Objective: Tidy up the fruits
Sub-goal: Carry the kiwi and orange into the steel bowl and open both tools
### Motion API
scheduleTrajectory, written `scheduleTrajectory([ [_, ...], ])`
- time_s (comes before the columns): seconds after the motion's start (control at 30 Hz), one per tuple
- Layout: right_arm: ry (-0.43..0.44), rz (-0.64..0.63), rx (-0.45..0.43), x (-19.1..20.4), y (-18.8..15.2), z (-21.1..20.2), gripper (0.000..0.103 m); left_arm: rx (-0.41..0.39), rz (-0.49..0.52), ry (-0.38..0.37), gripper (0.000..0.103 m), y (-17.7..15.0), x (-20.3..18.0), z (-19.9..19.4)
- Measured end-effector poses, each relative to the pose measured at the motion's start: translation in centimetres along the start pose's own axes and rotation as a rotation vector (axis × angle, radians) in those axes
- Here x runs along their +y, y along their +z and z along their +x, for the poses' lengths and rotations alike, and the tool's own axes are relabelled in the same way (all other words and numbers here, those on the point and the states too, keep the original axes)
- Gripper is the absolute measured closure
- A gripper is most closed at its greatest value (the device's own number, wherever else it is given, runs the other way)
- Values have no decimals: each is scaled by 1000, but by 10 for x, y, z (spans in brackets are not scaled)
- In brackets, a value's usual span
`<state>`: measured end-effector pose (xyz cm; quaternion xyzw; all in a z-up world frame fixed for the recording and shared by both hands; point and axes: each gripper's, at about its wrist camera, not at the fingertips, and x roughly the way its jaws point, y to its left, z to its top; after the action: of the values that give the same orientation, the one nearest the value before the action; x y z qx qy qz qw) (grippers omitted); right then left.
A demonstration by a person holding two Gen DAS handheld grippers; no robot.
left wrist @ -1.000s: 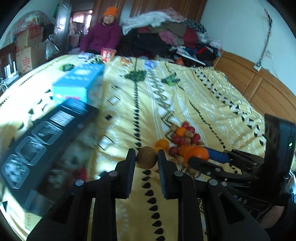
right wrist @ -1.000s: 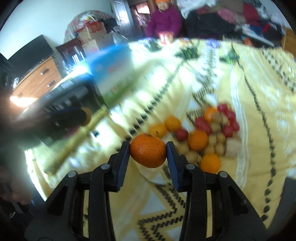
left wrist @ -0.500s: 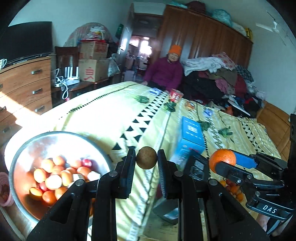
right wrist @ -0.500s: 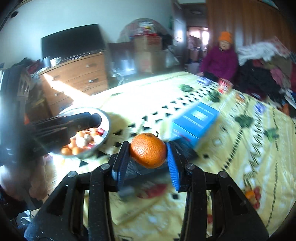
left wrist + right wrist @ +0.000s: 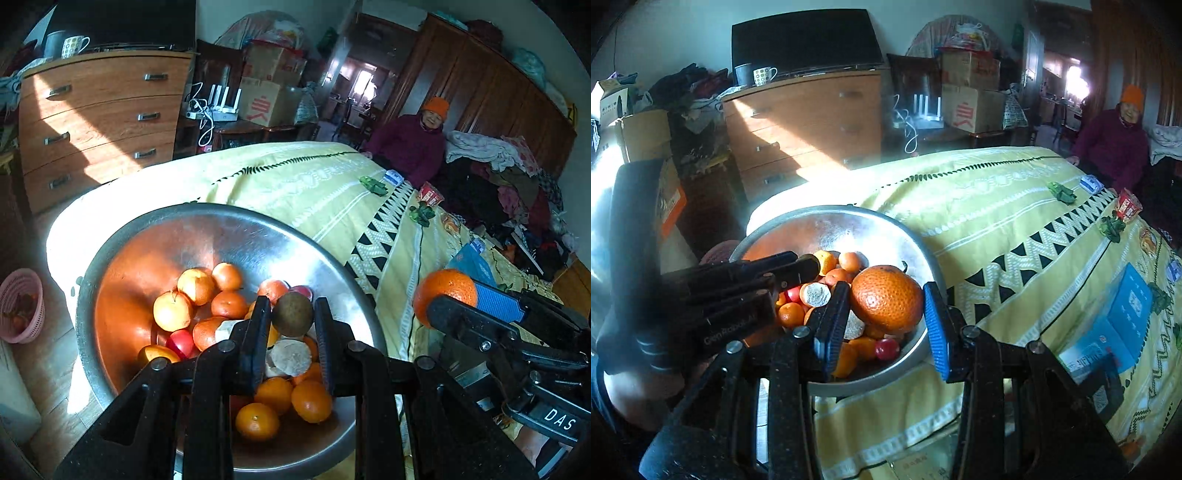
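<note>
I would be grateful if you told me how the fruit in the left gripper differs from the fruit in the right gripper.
The brown fruit in the left gripper is dull olive-brown and smooth; the orange in the right gripper is bright and dimpled. The brown fruit looks smaller than the orange. Both are round, clamped between fingers, near the metal bowl.

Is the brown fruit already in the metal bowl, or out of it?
Out: the left gripper holds the brown fruit between its fingers, above the fruits in the metal bowl.

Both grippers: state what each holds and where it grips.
Left gripper pinches a small brown fruit at its sides; right gripper clamps an orange across its middle.
</note>
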<state>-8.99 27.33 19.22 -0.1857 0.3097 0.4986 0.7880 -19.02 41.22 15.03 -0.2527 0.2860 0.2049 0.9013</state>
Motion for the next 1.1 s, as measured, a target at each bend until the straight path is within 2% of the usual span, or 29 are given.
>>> scheduleTrajectory([
  [0.33, 78, 71, 106, 10, 4, 54, 62, 61, -34, 45, 79, -1, 22, 26],
  [0.7, 98, 111, 152, 8, 2, 66, 61, 95, -56, 81, 78, -2, 34, 36],
  [0.8, 97, 117, 157, 8, 1, 67, 61, 91, -57, 82, 65, -1, 34, 34],
  [0.87, 102, 114, 164, 10, 1, 67, 61, 84, -58, 92, 53, -1, 34, 32],
  [0.97, 93, 110, 156, 11, 2, 66, 58, 77, -69, 102, 44, 0, 35, 31],
  [1.1, 66, 120, 123, 7, 6, 57, 35, 72, -82, 122, 40, 1, 38, 30],
])
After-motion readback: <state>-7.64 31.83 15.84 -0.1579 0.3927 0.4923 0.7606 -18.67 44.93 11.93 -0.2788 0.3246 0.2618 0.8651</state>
